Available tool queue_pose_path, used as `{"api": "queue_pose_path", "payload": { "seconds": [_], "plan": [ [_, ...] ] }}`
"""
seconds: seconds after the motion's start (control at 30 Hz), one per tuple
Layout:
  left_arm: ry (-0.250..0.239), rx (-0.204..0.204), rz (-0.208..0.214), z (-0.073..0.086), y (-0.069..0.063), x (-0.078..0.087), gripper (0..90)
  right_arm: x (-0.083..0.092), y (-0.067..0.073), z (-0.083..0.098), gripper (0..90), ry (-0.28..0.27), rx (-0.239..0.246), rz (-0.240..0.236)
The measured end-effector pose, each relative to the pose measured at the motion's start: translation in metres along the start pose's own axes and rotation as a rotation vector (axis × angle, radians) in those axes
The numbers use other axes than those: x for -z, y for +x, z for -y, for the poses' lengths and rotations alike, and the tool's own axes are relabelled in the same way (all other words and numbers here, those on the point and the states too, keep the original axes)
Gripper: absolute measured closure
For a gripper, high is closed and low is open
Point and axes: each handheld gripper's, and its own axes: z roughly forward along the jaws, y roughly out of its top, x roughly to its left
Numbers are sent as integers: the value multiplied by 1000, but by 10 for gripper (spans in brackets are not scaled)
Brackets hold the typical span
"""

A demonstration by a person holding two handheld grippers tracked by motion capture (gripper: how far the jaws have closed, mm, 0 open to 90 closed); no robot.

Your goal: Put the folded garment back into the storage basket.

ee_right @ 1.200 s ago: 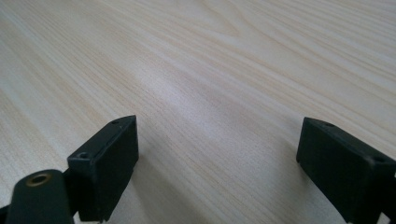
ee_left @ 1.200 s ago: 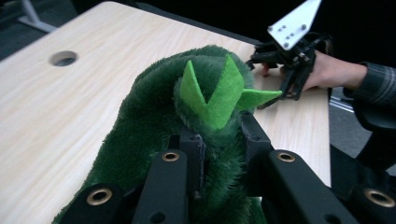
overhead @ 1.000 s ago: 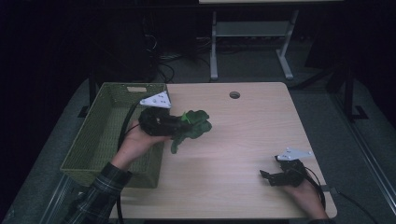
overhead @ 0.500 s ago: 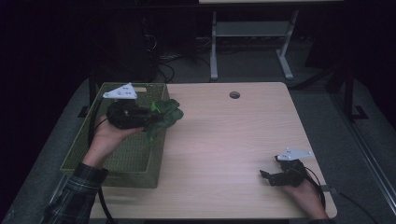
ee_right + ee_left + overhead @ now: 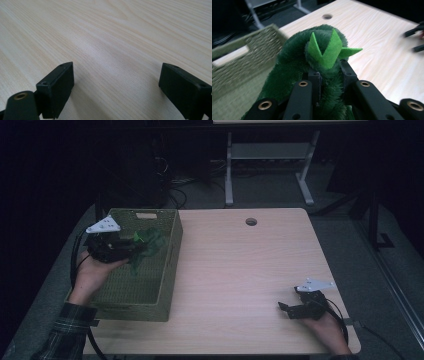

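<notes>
Your left gripper (image 5: 131, 249), clenched on the green plush toy (image 5: 148, 245), has carried it from the wooden table (image 5: 240, 270) over the woven olive basket (image 5: 167, 270), ready for release; your right gripper (image 5: 290, 310) rests with jaws apart, holding nothing.

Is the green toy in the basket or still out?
Not dropped in: the left gripper is shut on the toy, holding it above the basket.

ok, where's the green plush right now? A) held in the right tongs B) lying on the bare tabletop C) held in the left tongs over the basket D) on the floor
C: the left tongs are shut on the plush, which hangs above the basket; the left gripper view shows the jaws pinching its fur, while the right tongs stand open over bare table.
</notes>
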Motion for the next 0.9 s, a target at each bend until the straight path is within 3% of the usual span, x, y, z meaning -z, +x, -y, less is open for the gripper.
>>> {"api": "queue_pose_path", "payload": {
  "seconds": [0.13, 0.37, 0.67, 0.73, 0.9],
  "plan": [
    [40, 6, -32, 17, 8, -11, 752, 0, 0, 0, 125, 1, -1, 0],
    [85, 42, -39, 39, 20, -29, 752, 0, 0, 0, 125, 0, 0, 1],
    [158, 91, -6, 60, 25, -57, 741, 0, 0, 0, 125, 0, -1, 2],
    [196, 99, 5, 65, 25, -64, 736, 0, 0, 0, 125, -1, -1, 2],
    [224, 100, 30, 67, 23, -68, 726, 0, 0, 0, 125, 0, -2, 2]
  ]
}}
